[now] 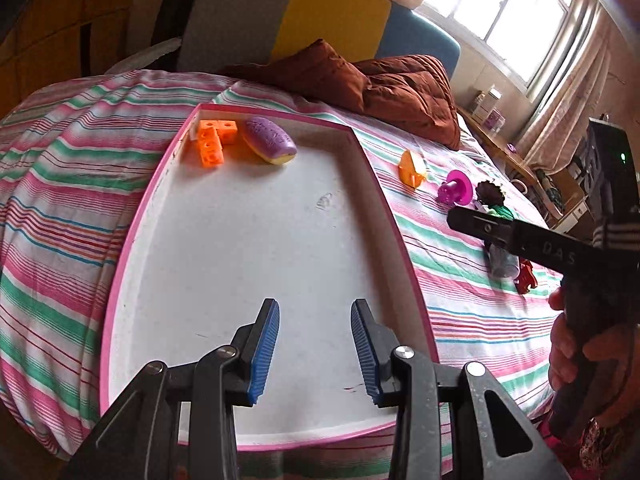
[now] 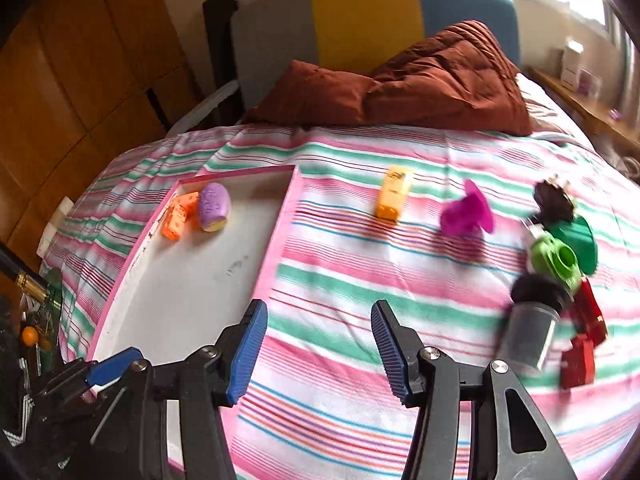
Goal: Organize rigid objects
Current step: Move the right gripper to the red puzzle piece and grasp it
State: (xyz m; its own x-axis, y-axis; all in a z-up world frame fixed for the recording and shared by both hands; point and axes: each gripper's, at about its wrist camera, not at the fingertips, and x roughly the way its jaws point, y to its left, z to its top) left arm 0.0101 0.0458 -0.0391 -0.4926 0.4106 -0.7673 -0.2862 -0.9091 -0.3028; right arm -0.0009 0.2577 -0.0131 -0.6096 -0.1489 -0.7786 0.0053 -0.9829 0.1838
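A pink-rimmed white tray (image 1: 132, 236) lies on the striped bed and holds an orange block piece (image 1: 211, 142) and a purple oval toy (image 1: 270, 140) at its far end. The tray (image 2: 276, 240), block piece (image 2: 179, 216) and purple toy (image 2: 215, 207) also show in the right wrist view. On the bedsheet right of the tray lie an orange-yellow brick (image 2: 394, 192), a magenta toy (image 2: 466, 214), a dark brown piece (image 2: 554, 200), green pieces (image 2: 560, 254), a clear jar with a black lid (image 2: 530, 326) and red pieces (image 2: 582, 340). My left gripper (image 1: 315, 350) is open and empty over the tray's near end. My right gripper (image 2: 318, 350) is open and empty above the sheet beside the tray.
A rust-brown pillow and quilt (image 2: 400, 84) lie at the head of the bed against a grey, yellow and blue headboard (image 2: 366, 20). A wooden wall (image 2: 72, 80) stands on the left. A shelf with small items (image 1: 494, 114) runs under the window on the right.
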